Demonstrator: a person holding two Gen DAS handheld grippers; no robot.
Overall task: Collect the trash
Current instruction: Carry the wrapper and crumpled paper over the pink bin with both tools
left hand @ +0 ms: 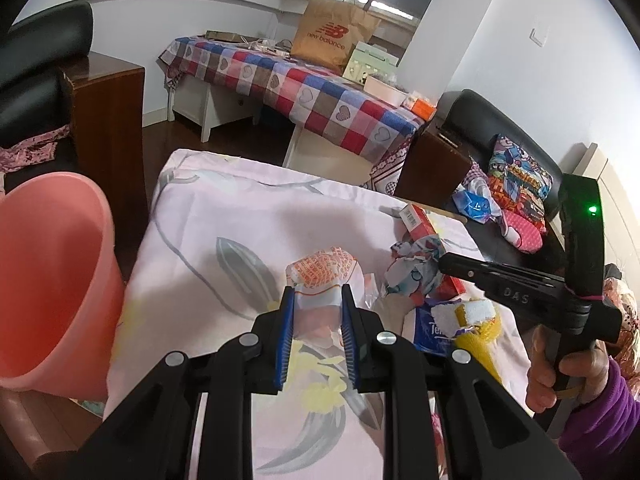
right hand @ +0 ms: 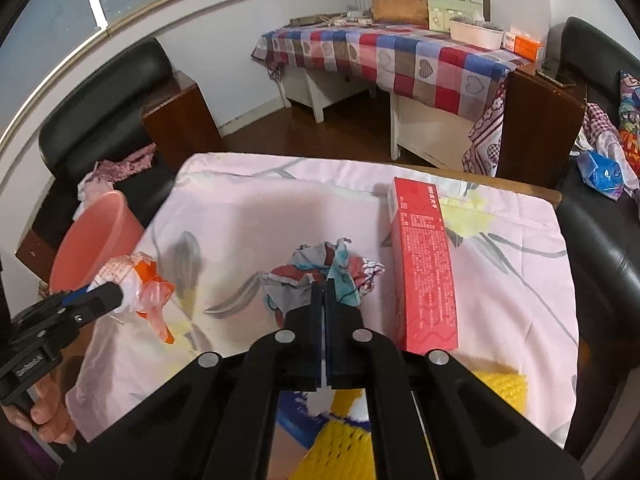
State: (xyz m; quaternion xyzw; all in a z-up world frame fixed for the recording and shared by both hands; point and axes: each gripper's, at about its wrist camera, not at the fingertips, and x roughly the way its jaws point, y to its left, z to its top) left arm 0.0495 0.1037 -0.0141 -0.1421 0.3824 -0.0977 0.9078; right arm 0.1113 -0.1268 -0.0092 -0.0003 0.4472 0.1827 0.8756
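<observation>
My left gripper (left hand: 318, 294) is shut on a crumpled white-and-orange plastic bag (left hand: 325, 270), held just above the pink floral cloth (left hand: 224, 224); the bag also shows in the right wrist view (right hand: 136, 276). My right gripper (right hand: 324, 286) is shut on a crumpled colourful paper wad (right hand: 320, 276), seen in the left wrist view too (left hand: 414, 270). A pink bucket (left hand: 44, 276) stands at the table's left edge, also in the right wrist view (right hand: 100, 236).
A red carton (right hand: 424, 264) lies right of the wad. A blue tissue pack (left hand: 430, 330) and yellow foam net (left hand: 480, 328) lie near the front. Black sofas flank the table; a checked-cloth table (left hand: 304, 84) stands behind.
</observation>
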